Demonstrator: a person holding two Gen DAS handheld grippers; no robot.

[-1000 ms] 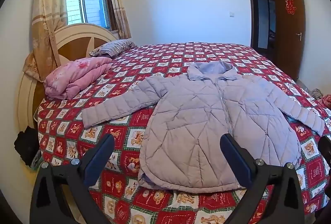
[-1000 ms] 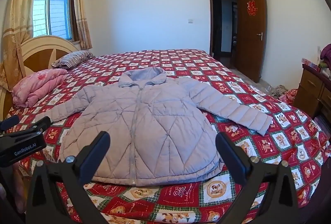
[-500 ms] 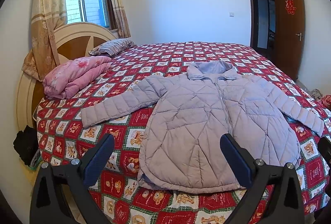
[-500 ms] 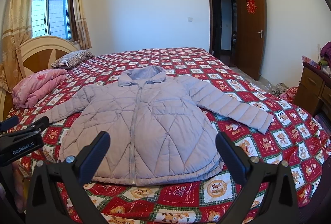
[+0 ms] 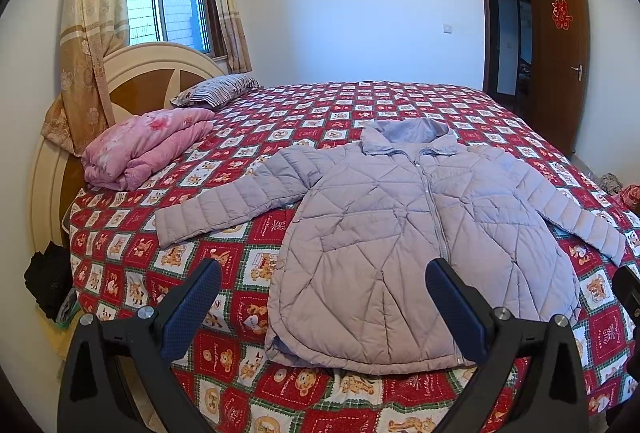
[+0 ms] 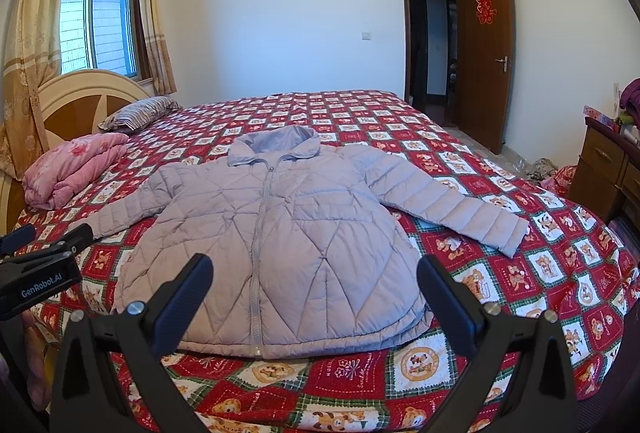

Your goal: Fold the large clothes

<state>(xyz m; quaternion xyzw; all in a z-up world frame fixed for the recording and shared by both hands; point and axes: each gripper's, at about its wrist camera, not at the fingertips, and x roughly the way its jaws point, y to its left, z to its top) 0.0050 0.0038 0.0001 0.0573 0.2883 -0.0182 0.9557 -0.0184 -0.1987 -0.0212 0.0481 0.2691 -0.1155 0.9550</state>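
Note:
A pale lilac quilted jacket (image 5: 400, 233) (image 6: 280, 241) lies flat and zipped on the bed, collar toward the far wall, both sleeves spread out sideways. My left gripper (image 5: 324, 285) hovers open above the jacket's near left hem, nothing between its fingers. My right gripper (image 6: 316, 281) hovers open over the near hem around the zip, also holding nothing. The left gripper's body (image 6: 36, 273) shows at the left edge of the right wrist view.
The bed carries a red patterned quilt (image 5: 328, 105) (image 6: 500, 273). A folded pink blanket (image 5: 140, 149) and a striped pillow (image 5: 216, 93) lie by the headboard (image 5: 132, 81). A wooden dresser (image 6: 608, 169) stands right of the bed, an open door (image 6: 484, 49) beyond.
Both grippers have drifted slightly, so the jacket sits a little lower in view. Nothing was grasped and the jacket has not moved.

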